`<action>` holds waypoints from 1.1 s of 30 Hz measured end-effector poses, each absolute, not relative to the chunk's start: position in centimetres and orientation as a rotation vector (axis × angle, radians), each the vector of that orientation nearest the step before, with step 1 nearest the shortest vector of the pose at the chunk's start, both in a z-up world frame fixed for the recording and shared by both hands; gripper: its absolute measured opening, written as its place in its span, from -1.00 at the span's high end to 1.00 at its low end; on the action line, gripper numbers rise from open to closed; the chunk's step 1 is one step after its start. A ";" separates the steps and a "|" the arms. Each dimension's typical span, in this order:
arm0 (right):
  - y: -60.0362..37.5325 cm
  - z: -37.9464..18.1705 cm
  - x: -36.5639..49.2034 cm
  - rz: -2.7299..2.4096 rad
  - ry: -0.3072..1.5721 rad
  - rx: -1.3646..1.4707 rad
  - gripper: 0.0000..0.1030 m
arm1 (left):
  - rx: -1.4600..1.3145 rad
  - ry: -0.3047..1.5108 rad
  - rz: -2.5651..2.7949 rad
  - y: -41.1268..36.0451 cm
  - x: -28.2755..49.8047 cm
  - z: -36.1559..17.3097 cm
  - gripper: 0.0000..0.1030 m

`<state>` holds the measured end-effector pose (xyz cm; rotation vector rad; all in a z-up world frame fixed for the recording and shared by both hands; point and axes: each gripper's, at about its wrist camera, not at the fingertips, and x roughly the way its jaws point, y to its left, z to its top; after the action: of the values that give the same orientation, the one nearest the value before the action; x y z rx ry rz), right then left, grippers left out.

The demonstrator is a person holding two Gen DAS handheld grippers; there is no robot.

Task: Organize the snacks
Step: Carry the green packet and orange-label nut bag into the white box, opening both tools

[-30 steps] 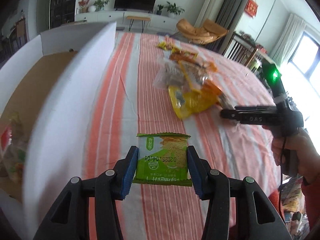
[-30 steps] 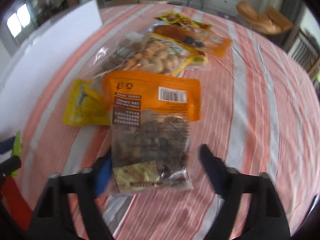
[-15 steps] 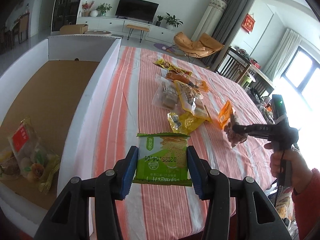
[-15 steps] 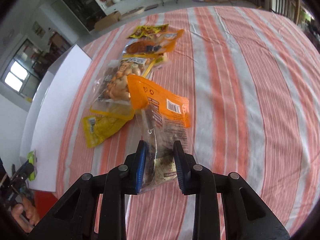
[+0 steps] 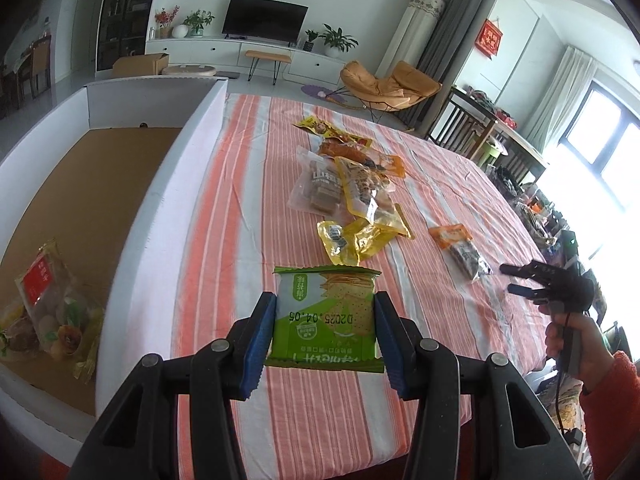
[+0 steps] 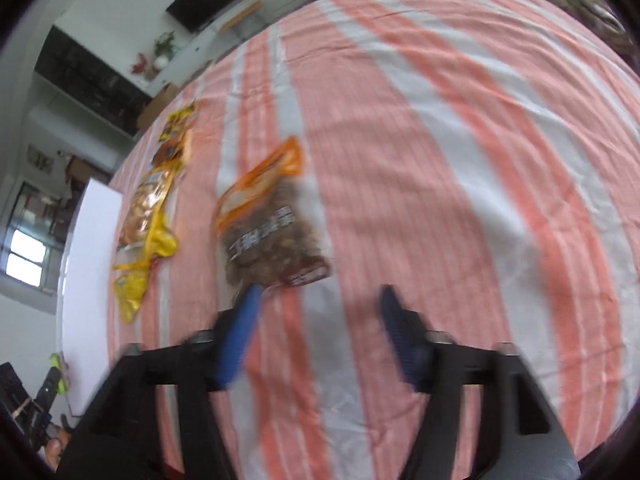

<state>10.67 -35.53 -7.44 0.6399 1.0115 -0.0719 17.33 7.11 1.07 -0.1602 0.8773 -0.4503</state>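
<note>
My left gripper (image 5: 325, 332) is shut on a green cracker packet (image 5: 326, 316) and holds it above the striped table, just right of the white box wall (image 5: 168, 208). My right gripper (image 6: 318, 320) is open and empty; it also shows in the left wrist view (image 5: 516, 279) at the right. An orange-topped bag of dark snacks (image 6: 268, 232) lies flat on the cloth just ahead of its left finger; the same bag shows in the left wrist view (image 5: 460, 250). A pile of snack bags (image 5: 352, 192) lies mid-table.
The white cardboard box (image 5: 80, 184) stands on the left with a few snack bags (image 5: 44, 316) in its near corner. A yellow packet (image 5: 352, 240) lies in front of the pile. The table's near edge (image 5: 360, 456) is close below my left gripper.
My right gripper has let go of the orange-topped bag, which now lies on the cloth apart from the pile, and has opened and pulled back. My left gripper has risen with the green packet.
</note>
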 end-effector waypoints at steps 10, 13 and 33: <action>-30.4 -5.8 15.1 -0.066 1.072 0.379 -0.79 | -0.158 0.885 -0.456 6.7 17.0 0.9 0.06; -26.1 -7.4 18.5 -0.077 1.153 0.082 -0.84 | -0.158 0.879 -0.450 7.0 16.6 1.4 0.06; -34.9 -5.8 15.8 -0.101 1.061 0.499 0.33 | -0.251 0.846 -0.450 10.2 16.3 3.0 0.06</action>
<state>15.83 -34.91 -5.79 0.4993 1.0609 -0.1008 16.30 10.22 3.03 -0.2507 0.8457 -0.4496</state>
